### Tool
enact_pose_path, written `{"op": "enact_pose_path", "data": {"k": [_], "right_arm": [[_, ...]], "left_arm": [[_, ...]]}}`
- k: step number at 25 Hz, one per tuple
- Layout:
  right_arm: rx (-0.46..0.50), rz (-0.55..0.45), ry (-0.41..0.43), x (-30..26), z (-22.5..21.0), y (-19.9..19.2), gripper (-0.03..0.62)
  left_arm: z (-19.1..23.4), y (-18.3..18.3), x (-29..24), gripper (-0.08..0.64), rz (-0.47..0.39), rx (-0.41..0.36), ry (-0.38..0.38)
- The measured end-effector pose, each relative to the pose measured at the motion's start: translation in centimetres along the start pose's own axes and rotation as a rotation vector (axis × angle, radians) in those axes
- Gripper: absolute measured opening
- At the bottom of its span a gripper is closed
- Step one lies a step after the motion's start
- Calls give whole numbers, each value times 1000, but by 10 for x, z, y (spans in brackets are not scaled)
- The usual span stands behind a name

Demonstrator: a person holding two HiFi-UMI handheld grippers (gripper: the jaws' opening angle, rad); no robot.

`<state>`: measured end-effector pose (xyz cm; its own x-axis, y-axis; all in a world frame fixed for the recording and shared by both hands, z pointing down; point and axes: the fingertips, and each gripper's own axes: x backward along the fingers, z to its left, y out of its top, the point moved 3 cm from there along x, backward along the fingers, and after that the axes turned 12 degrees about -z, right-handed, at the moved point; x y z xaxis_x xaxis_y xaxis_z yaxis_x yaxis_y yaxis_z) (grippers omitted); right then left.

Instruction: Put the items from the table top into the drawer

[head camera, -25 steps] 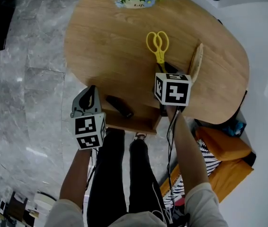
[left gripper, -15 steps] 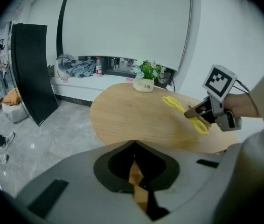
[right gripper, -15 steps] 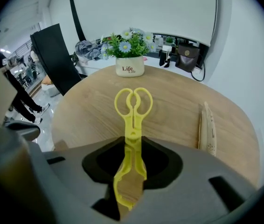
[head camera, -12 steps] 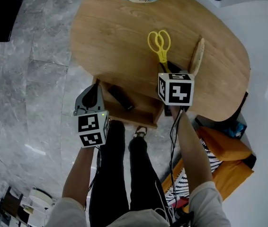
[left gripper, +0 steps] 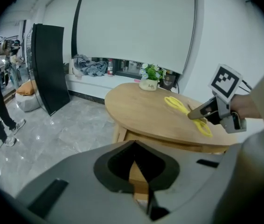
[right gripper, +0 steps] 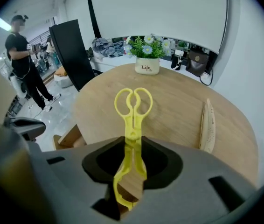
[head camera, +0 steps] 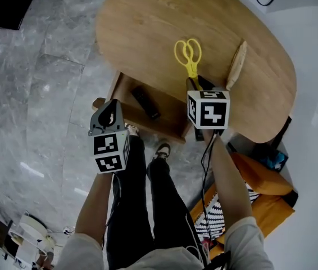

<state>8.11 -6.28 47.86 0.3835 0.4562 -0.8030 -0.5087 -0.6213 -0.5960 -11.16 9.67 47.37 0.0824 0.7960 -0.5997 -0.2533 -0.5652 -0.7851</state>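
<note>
Wooden drawer (head camera: pixel 173 120) under oval wooden table (head camera: pixel 142 32) now pulled further out than second ago; left gripper (head camera: pixel 108 111) clamped on its front edge. Right gripper (right gripper: pixel 129 169) pinches yellow plastic scissors (head camera: pixel 188 54), blades end, on table top. Black oblong item (head camera: pixel 146 102) lies in drawer. Judged: room now open for scissors

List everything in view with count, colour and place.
oval wooden table: one, light brown, centre
yellow plastic scissor-handled tongs: one, yellow, on the table
slim pale wooden strip: one, beige, right of the tongs
white pot of flowers: one, white and green, table's far edge
open wooden drawer: one, brown, under the table's near edge
slim black bar: one, black, inside the drawer
left gripper: one, grey, shut on the drawer's edge
right gripper: one, grey, shut on the tongs
</note>
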Motion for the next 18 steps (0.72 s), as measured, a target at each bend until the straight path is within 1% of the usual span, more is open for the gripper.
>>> {"op": "enact_pose_path", "data": {"k": [5, 11, 14, 18], "right_arm": [[70, 3, 52, 17, 25, -13, 103], [164, 7, 122, 32, 57, -33, 103], [207, 11, 157, 36, 75, -41, 103], [255, 22, 203, 39, 98, -51, 103]], "left_arm": [[3, -17, 27, 9, -13, 33, 48], [2, -54, 59, 9, -1, 103, 108], [-2, -73, 73, 9, 4, 134, 123], [-3, -91, 90, 9, 13, 155, 133]]}}
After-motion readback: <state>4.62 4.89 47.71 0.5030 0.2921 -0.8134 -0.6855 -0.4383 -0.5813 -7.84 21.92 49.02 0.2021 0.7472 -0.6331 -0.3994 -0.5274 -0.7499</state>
